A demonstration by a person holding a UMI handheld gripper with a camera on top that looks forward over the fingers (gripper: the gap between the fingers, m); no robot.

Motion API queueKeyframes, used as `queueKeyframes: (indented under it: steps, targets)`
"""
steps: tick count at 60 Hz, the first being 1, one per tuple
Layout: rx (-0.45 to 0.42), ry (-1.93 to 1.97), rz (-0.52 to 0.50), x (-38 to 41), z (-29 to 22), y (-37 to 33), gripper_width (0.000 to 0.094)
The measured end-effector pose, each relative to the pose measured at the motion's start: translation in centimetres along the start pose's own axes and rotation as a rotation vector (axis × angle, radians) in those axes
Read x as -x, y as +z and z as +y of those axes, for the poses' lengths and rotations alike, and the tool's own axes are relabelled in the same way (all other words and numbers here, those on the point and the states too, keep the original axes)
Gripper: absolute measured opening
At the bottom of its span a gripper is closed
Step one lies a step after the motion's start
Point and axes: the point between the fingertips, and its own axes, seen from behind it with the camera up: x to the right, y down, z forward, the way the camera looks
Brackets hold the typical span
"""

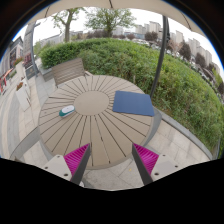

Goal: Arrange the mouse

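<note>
Over on the left of the round wooden desk: a small mouse, lying alone near the rim, well apart from everything. Probably waiting to be picked up. More to the right: a dark blue mat, flat on the slats, likely the spot meant for the mouse. Behind the desk, a bench and green bushes.

Down low, near the desk's closest edge: the tool, held high and back, pointing across the desk. Pink pads wide apart, nothing between them. Not yet near the mouse; needs to go forward and left.
</note>
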Motion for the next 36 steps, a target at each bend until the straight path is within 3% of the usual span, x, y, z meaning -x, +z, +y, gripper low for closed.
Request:
queueKeyframes:
  steps: [7, 16, 36]
  targets:
    - [0.000, -0.022, -0.020, 2.3, -0.5, -0.2, 0.0854]
    - [-0.009, -0.019, -0.042, 13.2, -1.9, 4.3, 0.0853]
    - [-0.121, -0.008, -0.076, 27.3, -4.1, 10.3, 0.0855]
